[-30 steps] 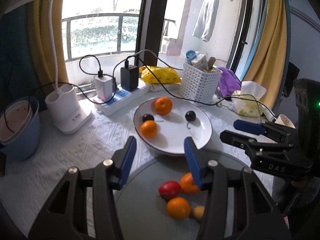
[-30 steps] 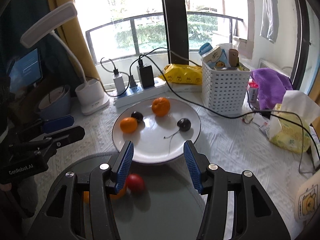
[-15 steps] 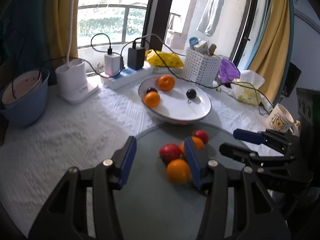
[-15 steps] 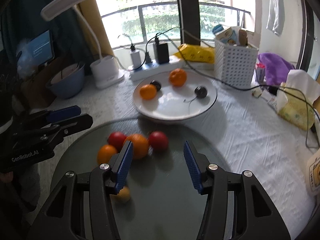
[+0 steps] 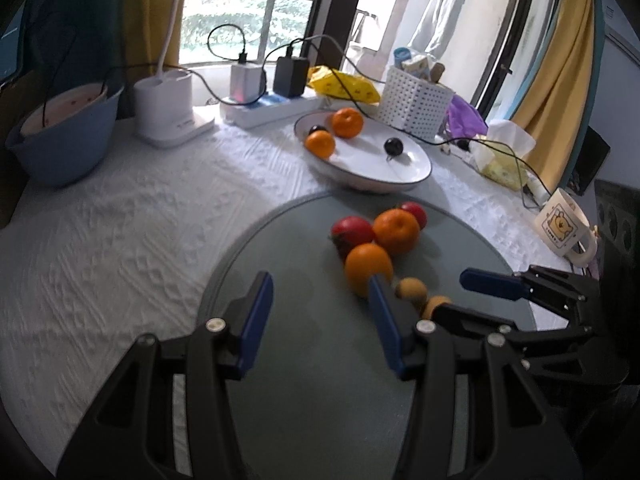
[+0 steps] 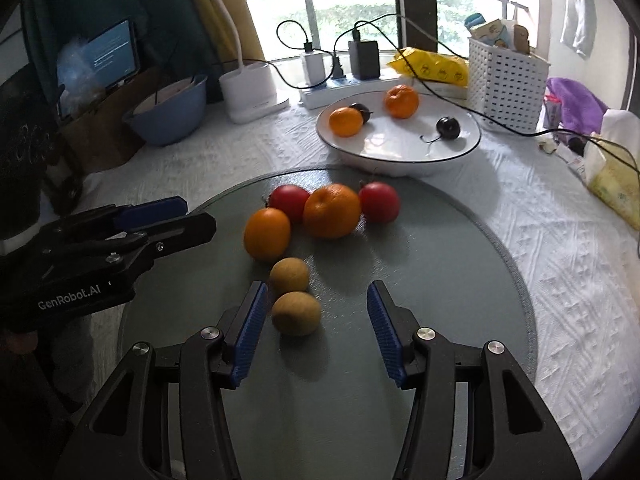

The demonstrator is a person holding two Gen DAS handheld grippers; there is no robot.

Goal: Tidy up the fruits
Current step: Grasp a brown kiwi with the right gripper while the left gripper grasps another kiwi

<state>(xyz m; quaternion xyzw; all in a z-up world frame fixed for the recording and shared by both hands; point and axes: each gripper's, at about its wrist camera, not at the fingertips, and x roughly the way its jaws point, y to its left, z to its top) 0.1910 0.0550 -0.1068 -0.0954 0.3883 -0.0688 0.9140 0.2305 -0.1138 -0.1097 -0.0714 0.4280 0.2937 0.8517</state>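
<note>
Here both claws hang over the round grey mat [image 6: 460, 240] with nothing held: the left gripper [image 5: 320, 316] and right gripper [image 6: 314, 320] stand partly open, pads apart. On the mat lie two oranges [image 6: 331, 210], two red fruits [image 6: 379, 201] and two small brown fruits [image 6: 296, 313], clustered together. Behind, the white plate [image 6: 400, 152] holds two mandarins [image 6: 401, 101] and two dark cherries [image 6: 448, 127].

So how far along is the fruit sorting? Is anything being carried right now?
Partly done: two oranges and two dark cherries lie on the white plate. Nothing is in hand; the left gripper and right gripper are both open and empty. Six fruits remain on the grey round mat: two oranges, two red fruits, two small brown ones.
</note>
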